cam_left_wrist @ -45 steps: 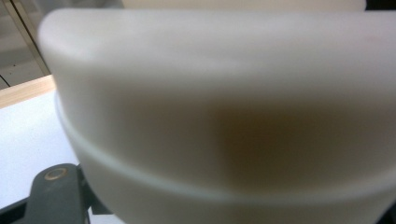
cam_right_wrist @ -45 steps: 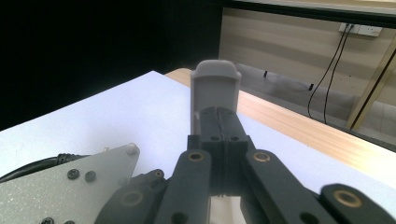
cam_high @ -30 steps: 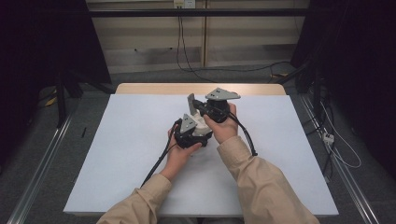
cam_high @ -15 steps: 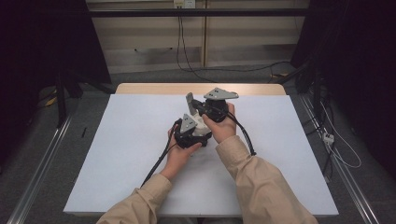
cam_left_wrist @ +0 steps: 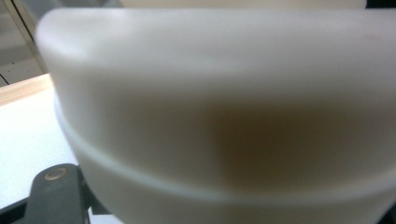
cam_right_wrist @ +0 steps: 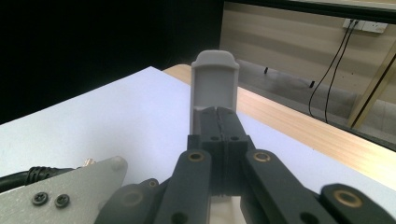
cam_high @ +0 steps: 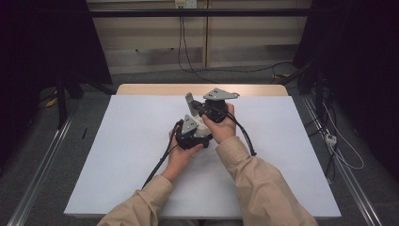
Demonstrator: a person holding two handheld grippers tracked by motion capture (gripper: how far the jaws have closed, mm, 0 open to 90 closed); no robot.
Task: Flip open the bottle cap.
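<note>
Right tongs (cam_right_wrist: pixel 218 122) pinched on smooth grey rounded-top flap (cam_right_wrist: pixel 215 79), left tongs' (cam_high: pixel 192 134) spread untellable, matte white table (cam_high: pixel 117 155)

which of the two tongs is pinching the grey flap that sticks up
The right tongs: their jaws are closed on the base of the upright grey flap. The left tongs sit lower, nearer the person, against a white container.

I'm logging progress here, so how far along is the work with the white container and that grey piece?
Done: the right gripper is shut on the grey piece, which stands upright over the table. In hand: the left gripper is right up against the white container, though its grip can't be judged. Left, probably: setting both down, since neither has been released.
</note>
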